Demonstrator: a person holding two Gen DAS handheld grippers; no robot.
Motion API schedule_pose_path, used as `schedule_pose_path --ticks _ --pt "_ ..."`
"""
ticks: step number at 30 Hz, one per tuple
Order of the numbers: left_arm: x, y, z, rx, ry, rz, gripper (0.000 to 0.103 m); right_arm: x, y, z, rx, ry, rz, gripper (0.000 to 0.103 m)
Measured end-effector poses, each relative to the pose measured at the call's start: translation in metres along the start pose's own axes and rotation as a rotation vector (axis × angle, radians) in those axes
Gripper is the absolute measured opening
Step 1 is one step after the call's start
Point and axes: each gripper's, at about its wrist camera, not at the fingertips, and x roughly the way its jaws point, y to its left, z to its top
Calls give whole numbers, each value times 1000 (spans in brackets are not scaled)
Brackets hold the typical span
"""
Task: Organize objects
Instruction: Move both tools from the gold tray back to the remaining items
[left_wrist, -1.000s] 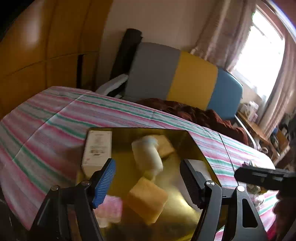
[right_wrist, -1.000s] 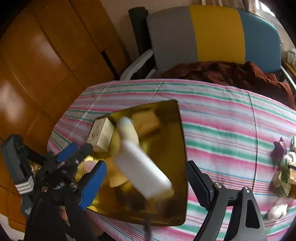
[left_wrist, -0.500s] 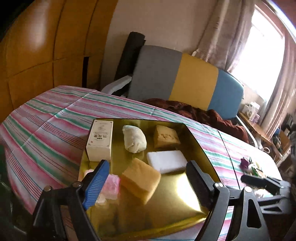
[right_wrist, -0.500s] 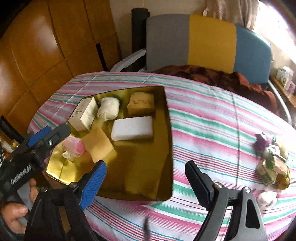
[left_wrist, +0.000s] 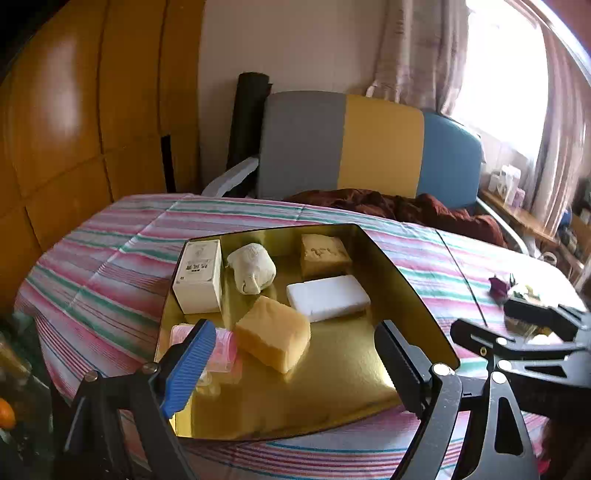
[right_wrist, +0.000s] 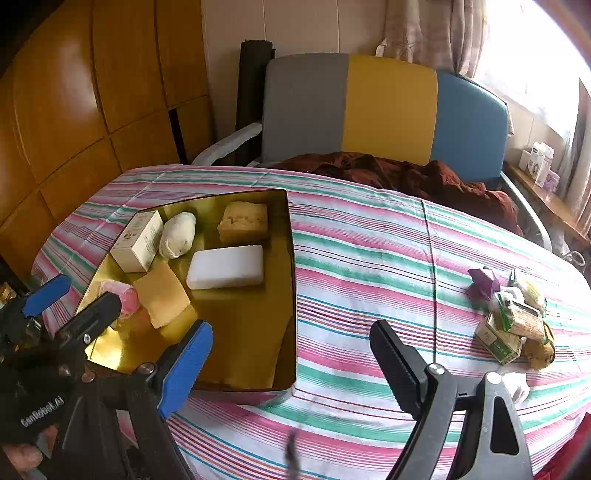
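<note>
Both grippers hang empty over a striped tablecloth (right_wrist: 369, 266) as a tidy-up pauses between items. The white block (right_wrist: 225, 266), in mid-air between the right gripper's fingers a sec ago, now lies flat in the gold tray (right_wrist: 291, 295), just beside the yellow sponge (right_wrist: 161, 295) and in front of the tan crumbly block (right_wrist: 243, 221). The right gripper (right_wrist: 291, 365) has pulled back twd the near edge of the table, jaws wide apart, nothing held. The left gripper (left_wrist: 295, 365) sits low at the tray's near rim, jaws likewise apart and empty; it too has backed off since the drop.

Also in the tray: a white carton (left_wrist: 199, 275), a cloth bundle (left_wrist: 253, 267) and a pink roller (left_wrist: 221, 347), all resting, none stacked.

Judging by the layout, one more item is filed and the next likely comes from the loose pile (right_wrist: 513, 317) at the table's right side, well apart from the tray, incl. a purple paper shape (right_wrist: 484, 282). That pile looks tangled, so singling out one piece could be fiddly.
</note>
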Motion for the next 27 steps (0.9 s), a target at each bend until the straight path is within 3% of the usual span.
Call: schedule_pose_path --ticks 15,21,27 --pt "-5 -46 -7 161 4 -38 89 -6 -59 -17 82 21 -65 89" --pt "-3 -64 -12 210 23 -102 89 -12 -118 -27 183 45 -115 89" --pt "-1 -86 -14 266 35 -171 89 -34 -205 -35 364 27 -213 89"
